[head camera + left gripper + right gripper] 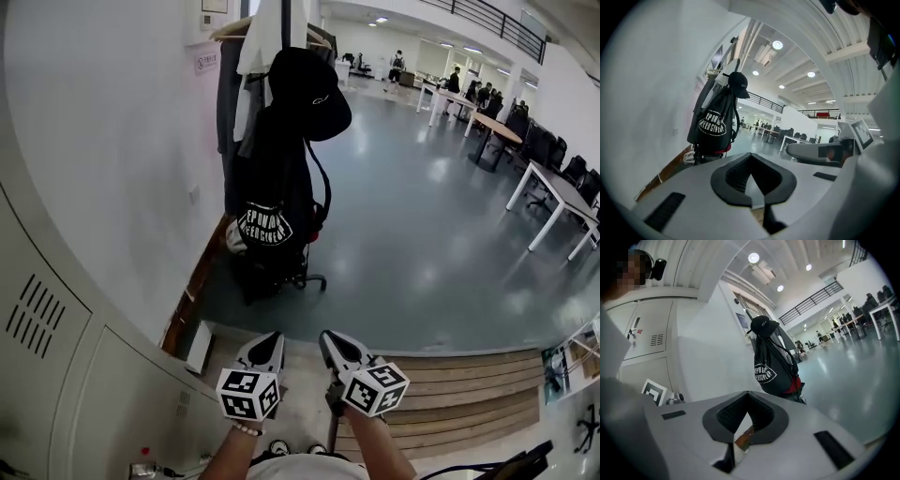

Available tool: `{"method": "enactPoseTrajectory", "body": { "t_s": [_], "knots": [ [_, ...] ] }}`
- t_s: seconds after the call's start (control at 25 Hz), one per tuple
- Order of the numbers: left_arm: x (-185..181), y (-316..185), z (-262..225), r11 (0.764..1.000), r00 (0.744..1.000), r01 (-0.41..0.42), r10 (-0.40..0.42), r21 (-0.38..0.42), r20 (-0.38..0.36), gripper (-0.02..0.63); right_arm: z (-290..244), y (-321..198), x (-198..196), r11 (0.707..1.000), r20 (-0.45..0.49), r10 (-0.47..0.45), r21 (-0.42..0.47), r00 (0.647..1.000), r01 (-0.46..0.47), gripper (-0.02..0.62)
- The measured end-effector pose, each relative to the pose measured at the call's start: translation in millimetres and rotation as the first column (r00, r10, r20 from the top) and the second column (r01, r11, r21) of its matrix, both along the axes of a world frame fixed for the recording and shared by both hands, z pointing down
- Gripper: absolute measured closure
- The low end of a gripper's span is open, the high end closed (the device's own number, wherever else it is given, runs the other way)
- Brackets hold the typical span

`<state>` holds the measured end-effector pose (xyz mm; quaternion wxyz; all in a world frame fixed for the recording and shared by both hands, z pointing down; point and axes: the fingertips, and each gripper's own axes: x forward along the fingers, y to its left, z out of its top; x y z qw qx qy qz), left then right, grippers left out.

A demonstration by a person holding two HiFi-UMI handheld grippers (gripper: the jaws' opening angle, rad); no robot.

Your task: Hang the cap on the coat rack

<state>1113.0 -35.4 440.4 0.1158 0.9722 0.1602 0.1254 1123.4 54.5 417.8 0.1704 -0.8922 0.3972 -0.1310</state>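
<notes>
A: Where is the cap?
B: The black cap [307, 89] hangs near the top of the coat rack [285, 23], above a black bag [272, 202]; it is well apart from both tools.
A: And the tools?
B: The left tool [270, 339] and right tool [330, 339] sit low, side by side; each has its jaws closed together on nothing.

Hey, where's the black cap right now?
In the head view, the black cap hangs at upper centre on the coat rack, just above the black printed bag, with the white wall to its left.
</notes>
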Motion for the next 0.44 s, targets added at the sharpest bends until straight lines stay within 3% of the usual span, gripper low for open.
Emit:
{"method": "enactPoseTrajectory", "body": {
  "t_s": [0.44],
  "knots": [
    [1,41,-4,0.999,0.999,-0.037,0.037,-0.011,-0.014,0.601,8,34,-6,1.0,0.026,0.021,-0.022,0.999,-0.021,0.592]
  ]
}}
